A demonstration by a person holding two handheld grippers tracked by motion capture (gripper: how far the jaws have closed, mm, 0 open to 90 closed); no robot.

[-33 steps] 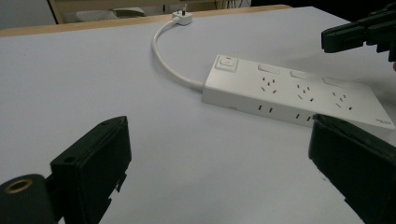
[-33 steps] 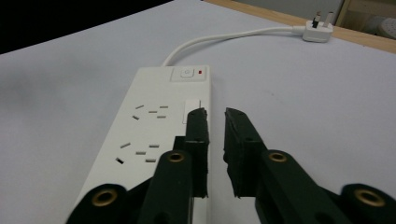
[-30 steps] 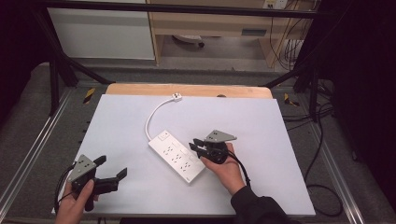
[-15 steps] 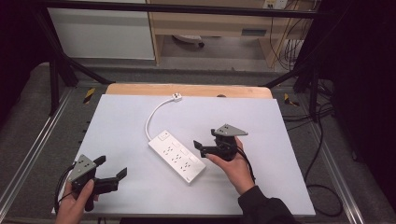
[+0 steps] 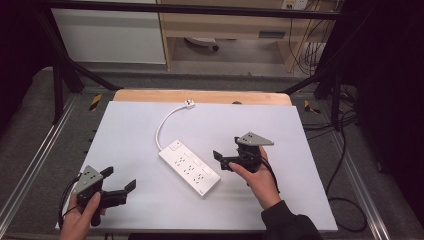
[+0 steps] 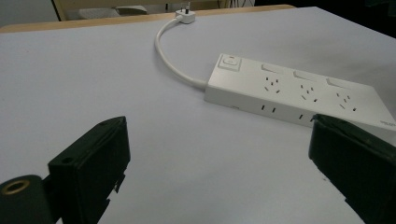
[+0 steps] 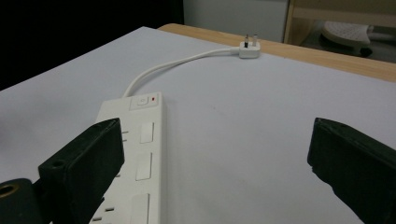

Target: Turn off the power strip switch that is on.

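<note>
A white power strip [image 5: 190,167] lies flat at the table's middle, its white cable [image 5: 161,126] curving back to a plug [image 5: 189,104] near the far edge. Just right of the strip and clear of it, my right gripper [image 5: 222,161] is open. Its jaws have just been opening and nothing is between them. In the right gripper view [image 7: 215,128] the strip [image 7: 140,163] lies low at the left. My left gripper [image 5: 120,179] rests open at the front left, empty. In the left gripper view [image 6: 215,135] the strip [image 6: 299,93] lies ahead to the right.
The white table top [image 5: 300,195] has a wooden strip [image 5: 210,96] along its far edge. Metal frame rails [image 5: 30,170] run along both sides. Black cables [image 5: 345,200] trail on the floor at the right. A white cabinet [image 5: 110,35] stands behind the table.
My right gripper has drawn back to the right and lifted off the strip's near end, its jaws spreading wide. The strip and my left gripper have stayed put.
</note>
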